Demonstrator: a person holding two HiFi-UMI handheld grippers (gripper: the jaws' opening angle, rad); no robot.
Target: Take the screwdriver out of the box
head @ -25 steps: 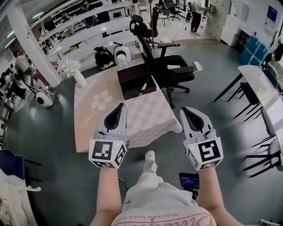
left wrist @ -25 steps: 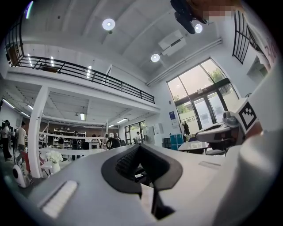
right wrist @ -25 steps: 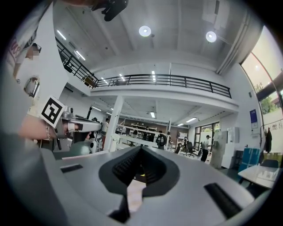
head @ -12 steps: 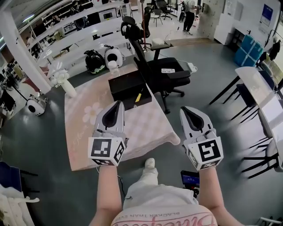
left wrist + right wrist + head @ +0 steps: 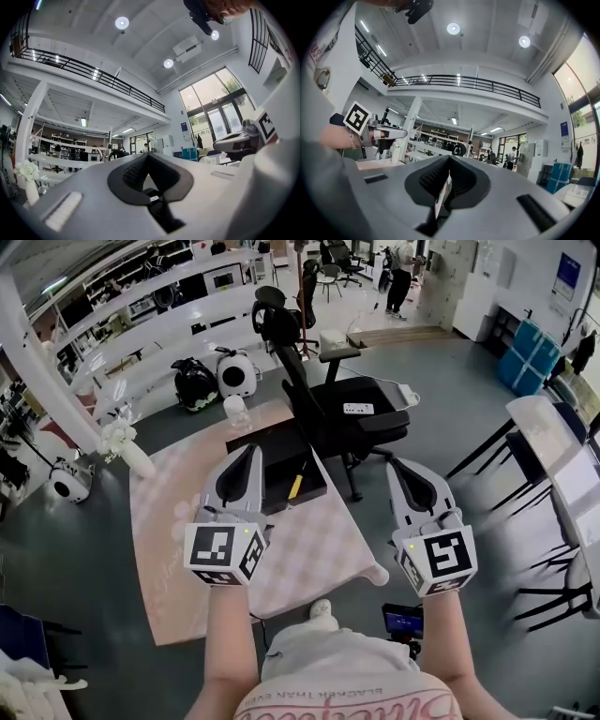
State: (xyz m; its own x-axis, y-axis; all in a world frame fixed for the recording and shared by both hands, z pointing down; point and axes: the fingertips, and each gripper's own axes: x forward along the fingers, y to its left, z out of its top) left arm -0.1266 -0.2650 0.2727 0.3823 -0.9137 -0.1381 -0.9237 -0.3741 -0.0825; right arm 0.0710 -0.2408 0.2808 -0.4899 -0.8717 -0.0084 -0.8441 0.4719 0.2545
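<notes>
Screwdriver (image 5: 295, 486) lying in box (image 5: 281, 448) on surface (image 5: 309, 549), just right of left gripper (image 5: 251, 448), apart from right gripper (image 5: 396, 465). Both sets of fingers clenched, empty.

My worktop (image 5: 314, 563) wears a pink checked cloth with a pale flower print. By its far left corner stands a white vase (image 5: 131, 458) of pale flowers, and near its far edge a small pale cup (image 5: 236, 412). A black office chair (image 5: 356, 416) sits just beside the right side. On the grey floor beyond rest a black helmet (image 5: 195, 385) and a white helmet (image 5: 235, 372). Blue bins (image 5: 525, 367) stand far right.
</notes>
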